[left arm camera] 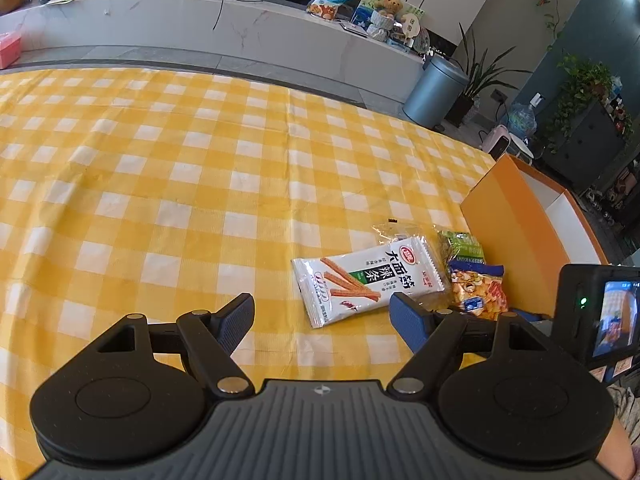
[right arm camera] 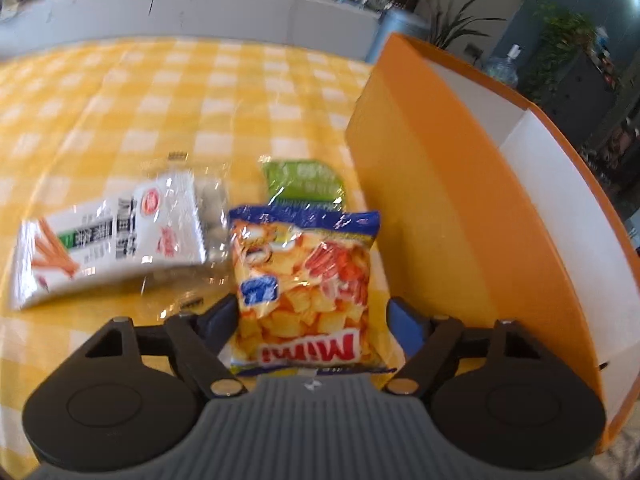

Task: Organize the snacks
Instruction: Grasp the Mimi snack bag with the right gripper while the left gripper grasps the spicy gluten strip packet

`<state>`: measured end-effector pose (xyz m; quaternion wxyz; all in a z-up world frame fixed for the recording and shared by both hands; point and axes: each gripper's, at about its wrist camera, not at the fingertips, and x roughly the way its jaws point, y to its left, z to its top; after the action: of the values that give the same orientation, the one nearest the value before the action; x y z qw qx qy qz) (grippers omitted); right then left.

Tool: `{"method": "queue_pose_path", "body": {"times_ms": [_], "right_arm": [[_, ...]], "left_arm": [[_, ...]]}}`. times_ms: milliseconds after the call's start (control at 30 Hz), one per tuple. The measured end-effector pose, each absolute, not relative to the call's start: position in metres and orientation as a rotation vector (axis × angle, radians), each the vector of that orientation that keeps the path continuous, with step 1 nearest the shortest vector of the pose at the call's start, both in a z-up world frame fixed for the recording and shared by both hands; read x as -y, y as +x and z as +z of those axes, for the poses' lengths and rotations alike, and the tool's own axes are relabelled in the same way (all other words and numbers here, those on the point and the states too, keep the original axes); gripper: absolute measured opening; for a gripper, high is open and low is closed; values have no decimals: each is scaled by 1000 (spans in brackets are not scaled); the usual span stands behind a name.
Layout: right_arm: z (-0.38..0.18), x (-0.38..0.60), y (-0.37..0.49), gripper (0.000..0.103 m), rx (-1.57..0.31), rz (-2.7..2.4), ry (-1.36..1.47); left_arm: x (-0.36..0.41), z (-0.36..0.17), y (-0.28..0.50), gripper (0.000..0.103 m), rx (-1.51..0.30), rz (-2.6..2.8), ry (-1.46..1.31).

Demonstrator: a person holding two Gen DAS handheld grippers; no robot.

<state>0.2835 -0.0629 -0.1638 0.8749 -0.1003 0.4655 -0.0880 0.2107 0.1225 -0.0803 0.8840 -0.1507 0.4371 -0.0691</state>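
An orange and blue Mimi snack bag lies on the yellow checked cloth, its near end between the fingers of my open right gripper; contact cannot be told through the blur. A white spicy-strip packet lies to its left, a green packet behind it. In the left wrist view my left gripper is open and empty, low over the cloth, just short of the white packet; the Mimi bag and green packet lie to its right. The right gripper's camera shows at the right edge.
An open orange box with white inside stands right of the snacks; it also shows in the left wrist view. A clear wrapper lies under the white packet. Beyond the table are a marble counter, a grey bin and plants.
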Motion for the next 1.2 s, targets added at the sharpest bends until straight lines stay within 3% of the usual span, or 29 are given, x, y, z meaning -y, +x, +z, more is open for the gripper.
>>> {"method": "queue_pose_path", "body": {"times_ms": [33, 200, 533, 1200], "right_arm": [[-163, 67, 283, 62, -976, -173, -185], [-155, 75, 271, 60, -1007, -116, -118], [-143, 55, 237, 60, -1054, 53, -86], [-148, 102, 244, 59, -977, 134, 105]], "left_arm": [[-122, -80, 211, 90, -909, -144, -310], [-119, -77, 208, 90, -903, -145, -292], [-110, -75, 204, 90, -903, -136, -224], [-47, -70, 216, 90, -873, -269, 239]]}}
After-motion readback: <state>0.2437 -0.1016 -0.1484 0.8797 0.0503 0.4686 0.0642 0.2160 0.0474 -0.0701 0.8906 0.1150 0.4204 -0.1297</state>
